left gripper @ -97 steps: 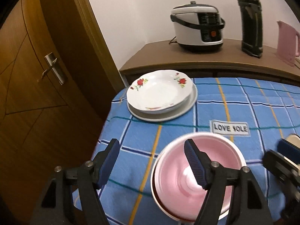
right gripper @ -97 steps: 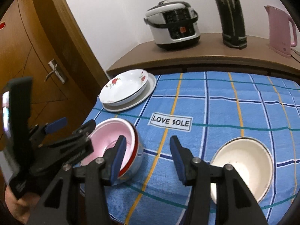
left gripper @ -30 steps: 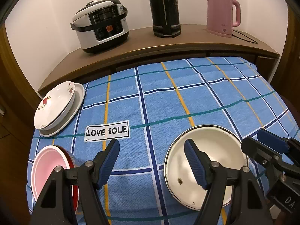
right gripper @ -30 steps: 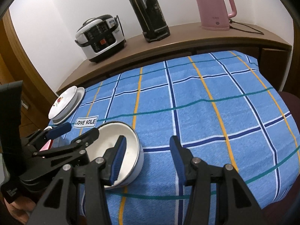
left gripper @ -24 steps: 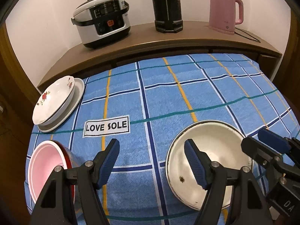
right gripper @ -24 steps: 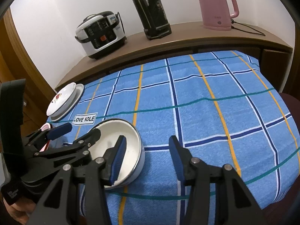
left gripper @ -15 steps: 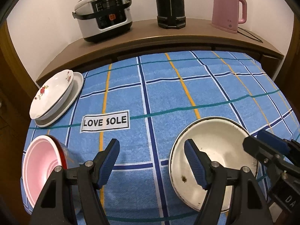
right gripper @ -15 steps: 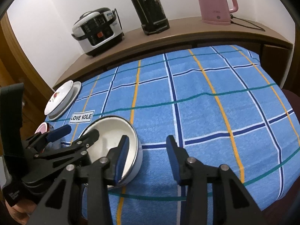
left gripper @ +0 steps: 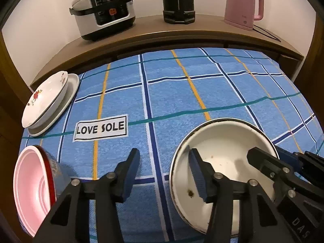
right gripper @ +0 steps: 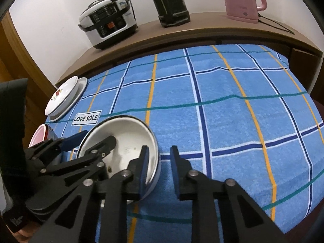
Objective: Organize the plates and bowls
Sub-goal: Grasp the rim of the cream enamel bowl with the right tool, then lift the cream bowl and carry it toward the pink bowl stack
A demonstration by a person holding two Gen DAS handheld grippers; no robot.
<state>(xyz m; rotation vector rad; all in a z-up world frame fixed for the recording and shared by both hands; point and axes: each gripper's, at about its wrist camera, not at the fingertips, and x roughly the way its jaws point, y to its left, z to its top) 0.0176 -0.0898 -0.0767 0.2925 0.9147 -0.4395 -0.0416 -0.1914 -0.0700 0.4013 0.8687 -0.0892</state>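
A white enamel bowl point(left gripper: 222, 154) with a dark rim stands on the blue checked cloth point(left gripper: 182, 93). My left gripper point(left gripper: 164, 170) straddles its left rim, one finger inside and one outside; the jaws are closing and the pads stand clear of the wall. My right gripper point(right gripper: 160, 160) straddles the opposite rim of the bowl point(right gripper: 125, 133), also closing, with a strip of cloth still showing beside the outer pad. Each gripper shows in the other's view: the right gripper point(left gripper: 273, 154) and the left gripper point(right gripper: 91, 139). A pink bowl stack point(left gripper: 32, 190) sits at the front left, with floral plates point(left gripper: 44, 99) behind it.
A rice cooker point(left gripper: 103, 10), a black flask point(left gripper: 178, 0) and a pink kettle point(left gripper: 241, 4) stand on the wooden sideboard behind the table. A "LOVE SOLE" label point(left gripper: 101, 128) lies on the cloth. The table's front edge runs just below both grippers.
The left gripper left the pink bowl and came to the white bowl. Over the last second both pairs of jaws have narrowed around the white bowl's opposite rims, the right gripper's more so.
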